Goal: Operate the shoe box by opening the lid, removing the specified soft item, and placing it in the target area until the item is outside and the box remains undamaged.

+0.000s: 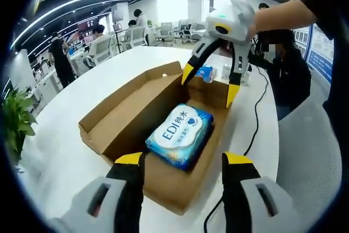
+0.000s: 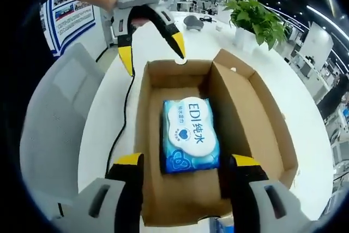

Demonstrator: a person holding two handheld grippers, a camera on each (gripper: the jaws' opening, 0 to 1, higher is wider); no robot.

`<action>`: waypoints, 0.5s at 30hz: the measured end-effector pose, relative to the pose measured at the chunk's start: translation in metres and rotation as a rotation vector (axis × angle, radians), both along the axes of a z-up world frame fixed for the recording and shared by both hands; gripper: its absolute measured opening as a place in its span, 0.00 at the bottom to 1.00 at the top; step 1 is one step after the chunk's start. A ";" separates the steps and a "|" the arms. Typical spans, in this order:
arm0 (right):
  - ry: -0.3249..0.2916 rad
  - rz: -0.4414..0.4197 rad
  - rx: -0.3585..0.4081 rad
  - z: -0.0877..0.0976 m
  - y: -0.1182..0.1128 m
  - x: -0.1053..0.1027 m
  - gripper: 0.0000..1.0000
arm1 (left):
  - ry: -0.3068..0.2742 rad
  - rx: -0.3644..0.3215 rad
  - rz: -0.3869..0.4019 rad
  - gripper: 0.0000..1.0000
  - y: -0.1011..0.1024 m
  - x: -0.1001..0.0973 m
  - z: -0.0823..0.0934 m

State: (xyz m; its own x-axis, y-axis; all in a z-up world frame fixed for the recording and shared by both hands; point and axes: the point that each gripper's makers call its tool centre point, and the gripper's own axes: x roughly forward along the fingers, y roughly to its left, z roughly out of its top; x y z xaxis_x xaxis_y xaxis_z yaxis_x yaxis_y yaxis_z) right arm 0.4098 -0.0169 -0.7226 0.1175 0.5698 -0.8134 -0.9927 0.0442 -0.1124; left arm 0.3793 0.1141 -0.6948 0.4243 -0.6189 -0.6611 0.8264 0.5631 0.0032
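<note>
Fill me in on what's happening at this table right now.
A person holds a two-jaw gripper in each hand over an open cardboard shoe box on a white table. The lid is already folded back, and a blue-and-white pack of wet wipes lies flat inside, not yet gripped. The left gripper and the right gripper hover at opposite ends of the box, jaws open. A black cable runs along the table beside it.

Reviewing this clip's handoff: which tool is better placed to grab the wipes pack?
Either, marginally the right tool: its open jaws straddle the wipes pack squarely; the left tool is equally near.
</note>
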 end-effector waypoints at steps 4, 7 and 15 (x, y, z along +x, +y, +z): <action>0.010 -0.059 -0.016 -0.004 -0.007 0.008 0.65 | -0.035 0.055 -0.045 0.59 0.003 0.008 -0.006; 0.005 -0.072 -0.026 -0.006 -0.009 0.007 0.68 | -0.029 0.045 -0.048 0.62 0.002 0.013 -0.012; -0.029 -0.098 -0.036 -0.012 -0.011 0.013 0.70 | -0.040 0.029 -0.076 0.65 -0.012 0.029 -0.022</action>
